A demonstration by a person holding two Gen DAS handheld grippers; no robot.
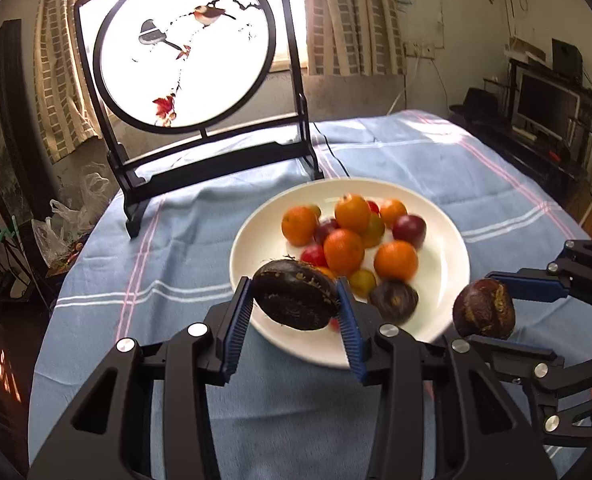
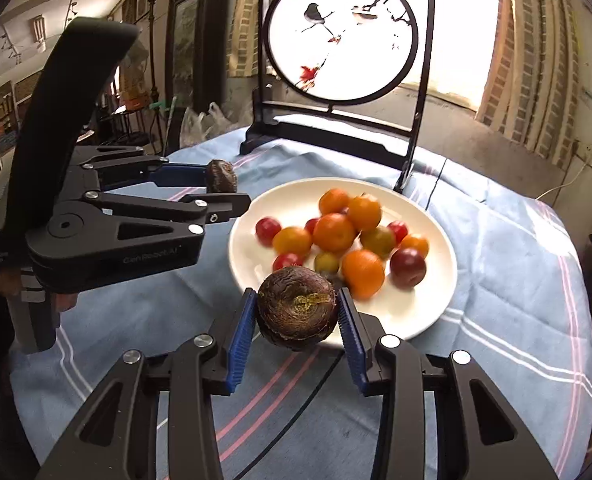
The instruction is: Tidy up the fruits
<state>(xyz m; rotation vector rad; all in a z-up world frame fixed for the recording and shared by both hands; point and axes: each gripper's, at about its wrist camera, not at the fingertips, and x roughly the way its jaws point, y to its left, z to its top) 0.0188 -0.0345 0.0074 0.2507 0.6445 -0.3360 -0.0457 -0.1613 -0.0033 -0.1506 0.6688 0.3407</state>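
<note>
Above white plate (image 1: 252, 236): each claw grips dark brown, wrinkled, roundish fruit, left claw (image 1: 296, 300), right claw (image 2: 296, 308).

Oranges (image 1: 344, 250) and plums (image 1: 409, 229) heaped on white plate (image 1: 256, 248).

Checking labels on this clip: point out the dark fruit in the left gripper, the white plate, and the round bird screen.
dark fruit (image 1: 296, 300), left wrist view, front face
white plate (image 1: 256, 236), left wrist view, bare left rim
bird screen (image 2: 342, 60), right wrist view, white panel

Bare tablecloth (image 1: 184, 264) lies open left of the plate (image 1: 256, 236); the framed screen (image 1: 184, 52) blocks behind.
</note>
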